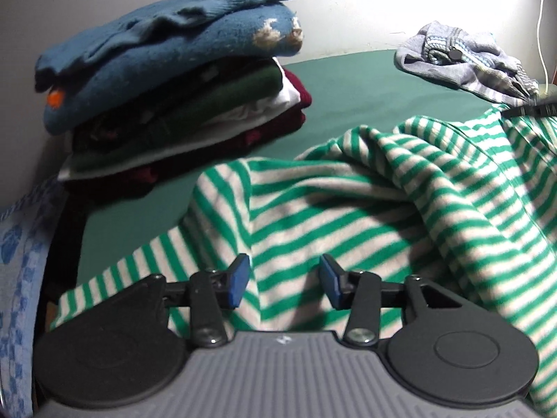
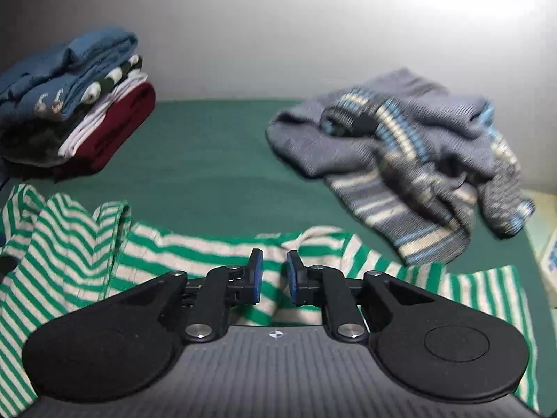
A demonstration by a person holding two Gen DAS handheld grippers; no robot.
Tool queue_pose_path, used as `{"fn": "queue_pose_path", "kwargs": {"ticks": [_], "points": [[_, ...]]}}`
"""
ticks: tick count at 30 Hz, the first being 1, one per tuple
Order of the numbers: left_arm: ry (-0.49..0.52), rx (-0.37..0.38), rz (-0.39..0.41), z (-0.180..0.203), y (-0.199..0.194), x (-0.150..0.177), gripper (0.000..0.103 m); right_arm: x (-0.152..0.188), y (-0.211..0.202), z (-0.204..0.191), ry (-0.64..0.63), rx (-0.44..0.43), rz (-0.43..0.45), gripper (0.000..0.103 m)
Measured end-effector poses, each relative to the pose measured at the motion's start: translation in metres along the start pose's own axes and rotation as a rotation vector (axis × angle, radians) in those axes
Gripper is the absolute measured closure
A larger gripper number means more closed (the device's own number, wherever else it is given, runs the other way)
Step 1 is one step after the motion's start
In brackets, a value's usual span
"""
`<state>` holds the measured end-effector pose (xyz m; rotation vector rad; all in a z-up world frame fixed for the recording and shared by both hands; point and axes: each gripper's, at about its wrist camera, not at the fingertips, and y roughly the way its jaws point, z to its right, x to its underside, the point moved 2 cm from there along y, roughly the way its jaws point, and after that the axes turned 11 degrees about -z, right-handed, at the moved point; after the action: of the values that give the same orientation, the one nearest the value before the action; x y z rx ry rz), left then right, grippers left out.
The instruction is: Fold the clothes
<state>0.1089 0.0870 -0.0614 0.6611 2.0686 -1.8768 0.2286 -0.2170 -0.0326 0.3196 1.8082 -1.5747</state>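
Both sets of fingers are spread and gripping nothing, the left gripper (image 1: 284, 280) and right gripper (image 2: 274, 277) poised just over the rumpled green-striped top (image 1: 348, 202) near the front of the green surface (image 2: 216, 160). That top looks like the piece in hand, needing edges pinched and pulled flat. Far left sits a folded stack (image 1: 167, 80), far right a crumpled grey knit (image 2: 400, 153); no readable writing.
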Motion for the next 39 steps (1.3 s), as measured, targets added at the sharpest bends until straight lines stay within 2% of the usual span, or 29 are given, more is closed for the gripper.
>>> {"fn": "queue_pose_path", "kwargs": {"ticks": [2,4,6,9,12,16,18,22,25,27,31,33,35,36,39], "points": [[-0.024,0.018,0.029,-0.001,-0.013,0.012,0.056,-0.004,-0.009,-0.008,-0.039,0.025,0.054,0.079],[-0.068,0.029,0.047,-0.004,-0.025,0.023,0.054,-0.011,-0.015,-0.037,-0.129,-0.091,0.054,0.075],[-0.124,0.034,0.068,-0.011,-0.038,0.035,0.049,-0.013,-0.012,-0.069,-0.201,-0.219,0.018,0.075],[-0.208,-0.044,0.077,-0.030,-0.051,0.051,0.042,-0.012,0.000,-0.117,-0.279,-0.332,-0.032,0.076],[-0.306,-0.142,0.046,-0.063,-0.059,0.071,0.040,-0.013,0.024,-0.149,-0.316,-0.359,-0.101,0.077],[-0.472,-0.155,0.021,-0.107,-0.066,0.102,0.040,-0.018,0.038,-0.175,-0.280,-0.308,-0.151,0.079],[-0.545,-0.147,0.016,-0.119,-0.064,0.112,0.040,-0.020,0.027,-0.203,-0.340,-0.384,-0.125,0.079],[-0.583,-0.145,-0.002,-0.122,-0.056,0.117,0.040,-0.022,0.007,-0.260,-0.458,-0.534,-0.071,0.067],[-0.578,-0.128,0.001,-0.114,-0.057,0.118,0.036,-0.015,0.006,-0.315,-0.550,-0.565,-0.015,0.064],[-0.556,-0.139,-0.004,-0.108,-0.057,0.116,0.036,-0.013,0.015,-0.341,-0.551,-0.579,-0.017,0.064],[-0.526,-0.150,-0.012,-0.099,-0.055,0.114,0.032,-0.007,0.034,-0.371,-0.543,-0.571,0.012,0.064],[-0.530,-0.150,-0.011,-0.098,-0.055,0.114,0.030,-0.004,0.042,-0.381,-0.537,-0.561,0.028,0.068],[-0.533,-0.138,-0.007,-0.098,-0.053,0.113,0.030,-0.004,0.047,-0.378,-0.522,-0.540,0.019,0.101],[-0.534,-0.132,-0.006,-0.098,-0.052,0.113,0.029,-0.004,0.049,-0.376,-0.513,-0.533,0.016,0.101],[-0.537,-0.115,0.005,-0.098,-0.047,0.110,0.026,-0.011,0.042,-0.356,-0.448,-0.588,0.031,0.101]]}}
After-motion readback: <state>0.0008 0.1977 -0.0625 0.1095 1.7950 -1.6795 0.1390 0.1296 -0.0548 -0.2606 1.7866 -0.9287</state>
